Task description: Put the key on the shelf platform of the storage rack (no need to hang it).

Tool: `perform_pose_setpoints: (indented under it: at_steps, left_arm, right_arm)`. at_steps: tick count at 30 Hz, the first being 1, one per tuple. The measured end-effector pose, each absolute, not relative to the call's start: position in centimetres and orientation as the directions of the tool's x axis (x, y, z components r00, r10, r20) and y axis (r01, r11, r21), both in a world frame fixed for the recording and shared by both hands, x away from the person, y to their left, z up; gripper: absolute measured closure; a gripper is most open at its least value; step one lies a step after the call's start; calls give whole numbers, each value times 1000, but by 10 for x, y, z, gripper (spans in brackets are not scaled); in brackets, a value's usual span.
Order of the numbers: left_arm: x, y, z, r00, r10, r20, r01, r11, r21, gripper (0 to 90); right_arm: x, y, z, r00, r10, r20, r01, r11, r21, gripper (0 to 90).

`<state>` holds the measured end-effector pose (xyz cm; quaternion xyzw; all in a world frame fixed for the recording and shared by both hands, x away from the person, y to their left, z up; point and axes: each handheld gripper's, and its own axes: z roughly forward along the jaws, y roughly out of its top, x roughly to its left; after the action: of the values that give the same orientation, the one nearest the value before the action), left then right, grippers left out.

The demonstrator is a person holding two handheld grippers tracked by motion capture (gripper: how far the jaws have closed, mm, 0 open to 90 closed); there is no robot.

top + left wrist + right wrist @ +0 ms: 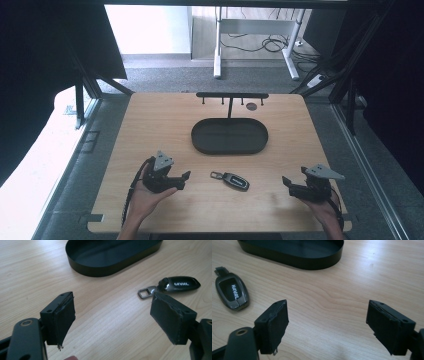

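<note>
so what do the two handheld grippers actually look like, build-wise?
Both are matte black plastic. The left claw and the right claw each carry a grey three-cornered plate on top, and a black cable trails from the left one. Each jaw ends in a blocky square pad faced with dark, frayed-edged rubber, with small screw holes on top. Forearms are bare.

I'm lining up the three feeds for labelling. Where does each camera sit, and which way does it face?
High view: above the person's edge, facing forward and down on the table; both hands with left gripper and right gripper.
Left gripper view: on the left gripper, open jaws toward the car key and tray.
Right gripper view: on the right gripper, open jaws toward tray, key at left.
Shared: key, tray.
</note>
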<state>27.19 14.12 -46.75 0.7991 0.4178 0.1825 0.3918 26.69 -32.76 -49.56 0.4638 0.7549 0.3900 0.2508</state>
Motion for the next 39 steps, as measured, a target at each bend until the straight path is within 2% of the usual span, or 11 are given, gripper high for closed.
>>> perform_pose_setpoints:
  at_steps: [6, 10, 16, 20, 24, 29, 33, 39]
  left_arm:
    - [269, 151, -473, 564, 824, -49, 540, -324, 777, 244]
    - [268, 152, -476, 560, 828, -22, 549, -351, 759, 247]
    - [259, 157, -470, 565, 824, -40, 542, -333, 771, 249]
    - [258, 161, -470, 569, 818, -90, 546, -293, 785, 253]
    - [262, 157, -469, 579, 814, -44, 534, -337, 775, 258]
    - [264, 150, -465, 602, 797, -50, 522, -345, 780, 257]
    - [264, 147, -467, 622, 782, -53, 523, -364, 770, 251]
    - [259, 148, -458, 612, 790, -36, 517, -365, 774, 251]
  right_arm:
    - [274, -328, -499, -435, 900, 6, 535, 253, 806, 199]
    - [272, -324, -498, -458, 889, 19, 538, 260, 802, 218]
    - [269, -326, -492, -489, 872, 39, 534, 264, 804, 258]
    - [270, -320, -483, -522, 853, 17, 519, 301, 800, 278]
    - [274, -319, -485, -529, 848, 19, 540, 320, 778, 285]
    - [280, -318, -480, -543, 839, 4, 555, 355, 752, 292]
    - [287, -315, -469, -563, 826, 31, 594, 379, 710, 293]
    - [291, -305, -457, -602, 798, 39, 589, 410, 696, 307]
